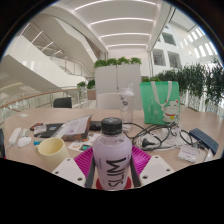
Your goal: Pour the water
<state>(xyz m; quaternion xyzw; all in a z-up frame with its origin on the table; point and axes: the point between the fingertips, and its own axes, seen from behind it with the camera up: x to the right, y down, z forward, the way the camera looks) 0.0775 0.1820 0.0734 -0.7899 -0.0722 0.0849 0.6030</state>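
Behind the cluttered round counter [70, 125] stands a bright atrium, and the jaws [112, 168] are clamped on a clear plastic water bottle with black cap [112, 155], upright, so pouring seems not yet begun, perhaps into the yellow bowl [51, 148].

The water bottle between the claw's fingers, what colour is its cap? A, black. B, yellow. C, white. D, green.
A: the water bottle standing between the fingers of the claw has a dark, black cap on top, above its clear neck and pale label with pink lettering.
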